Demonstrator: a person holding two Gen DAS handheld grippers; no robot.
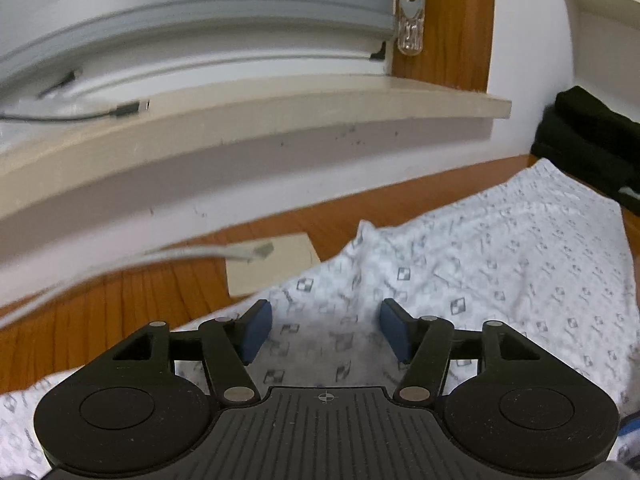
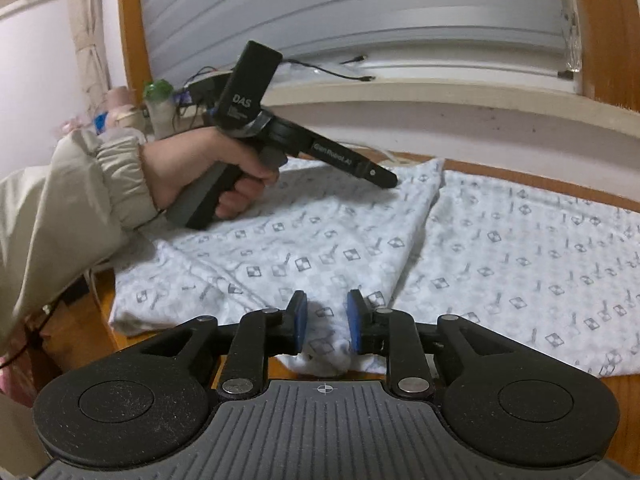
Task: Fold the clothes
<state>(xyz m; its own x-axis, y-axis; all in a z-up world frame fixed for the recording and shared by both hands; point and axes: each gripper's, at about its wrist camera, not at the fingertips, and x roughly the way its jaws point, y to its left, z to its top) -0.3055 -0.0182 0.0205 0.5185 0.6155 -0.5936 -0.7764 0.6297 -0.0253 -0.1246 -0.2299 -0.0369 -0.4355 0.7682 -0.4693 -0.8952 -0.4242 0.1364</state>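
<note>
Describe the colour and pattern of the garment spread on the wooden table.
The garment is white with small grey checked-diamond motifs, clearest in the right wrist view.

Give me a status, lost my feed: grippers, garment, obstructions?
Left gripper open, nothing gripped. Right gripper open, white patterned garment corner between pads, released. Garment folded over on wooden table. White cable nearby.

- Ahead of my left gripper (image 1: 326, 330), the window ledge (image 1: 280, 116) overhangs the table's (image 1: 132, 292) far edge.
- A white cable (image 1: 168, 258) dangles at left.
- Black clothes (image 1: 588, 140) block the right.
</note>
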